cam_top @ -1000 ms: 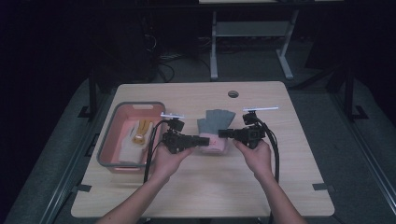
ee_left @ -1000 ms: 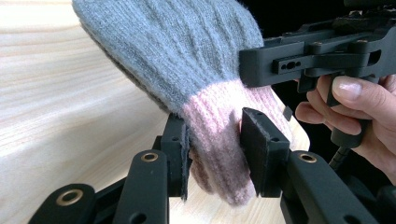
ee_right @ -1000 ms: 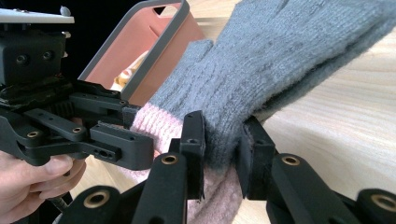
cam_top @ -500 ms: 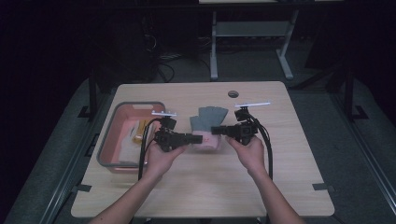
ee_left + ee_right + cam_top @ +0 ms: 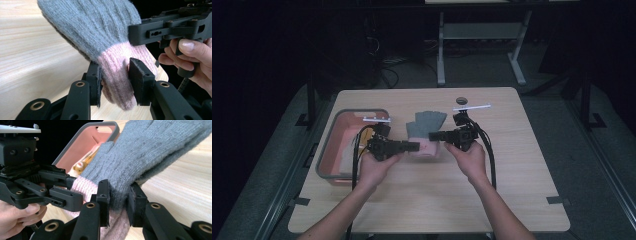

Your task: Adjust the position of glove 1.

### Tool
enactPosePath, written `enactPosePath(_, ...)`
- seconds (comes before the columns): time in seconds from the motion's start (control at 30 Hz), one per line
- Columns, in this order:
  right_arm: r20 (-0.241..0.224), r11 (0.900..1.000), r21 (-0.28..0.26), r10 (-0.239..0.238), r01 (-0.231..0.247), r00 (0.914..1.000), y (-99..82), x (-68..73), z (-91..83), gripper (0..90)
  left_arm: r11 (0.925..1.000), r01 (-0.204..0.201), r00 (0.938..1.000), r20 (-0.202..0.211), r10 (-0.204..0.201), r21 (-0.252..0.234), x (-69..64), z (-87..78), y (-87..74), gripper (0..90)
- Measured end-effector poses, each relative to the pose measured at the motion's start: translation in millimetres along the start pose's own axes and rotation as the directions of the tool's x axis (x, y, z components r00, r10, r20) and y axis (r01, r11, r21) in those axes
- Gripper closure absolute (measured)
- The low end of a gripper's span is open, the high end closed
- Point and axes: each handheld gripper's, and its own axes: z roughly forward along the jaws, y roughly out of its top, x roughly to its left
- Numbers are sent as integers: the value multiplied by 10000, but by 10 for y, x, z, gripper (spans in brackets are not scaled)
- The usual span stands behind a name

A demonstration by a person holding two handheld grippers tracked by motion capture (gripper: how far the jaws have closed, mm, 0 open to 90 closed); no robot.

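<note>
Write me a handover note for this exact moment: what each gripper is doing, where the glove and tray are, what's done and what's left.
Left gripper: shut on the pink cuff of the glove.
Right gripper: shut on the same glove, at the edge of the grey part by the cuff.
Glove: cuff end held off the table between both grippers, grey fingers pointing away, beside the pink tray, which holds a yellowish item.
Done: both grips set. Left: probably moving the glove; destination unclear.

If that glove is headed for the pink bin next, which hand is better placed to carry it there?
Probably the left gripper: it is clamped on the glove's pink cuff and sits right beside the bin. The right gripper would have to cross over.
</note>
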Motion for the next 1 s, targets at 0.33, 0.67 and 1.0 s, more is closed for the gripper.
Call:
enactPosePath(0.33,-147,10000,68,-72,73,9999,65,80,94,742,9998,58,9999,-159,-61,-179,49,-138,6,631)
enactPosePath(0.67,-278,9997,24,-229,230,9994,130,161,193,742,9996,163,9997,-185,-168,-249,114,-266,10,631)
enactPosePath(1.0,-421,9994,112,-317,322,9986,193,281,323,742,9993,137,9993,-341,-149,-345,196,-431,-6,631)
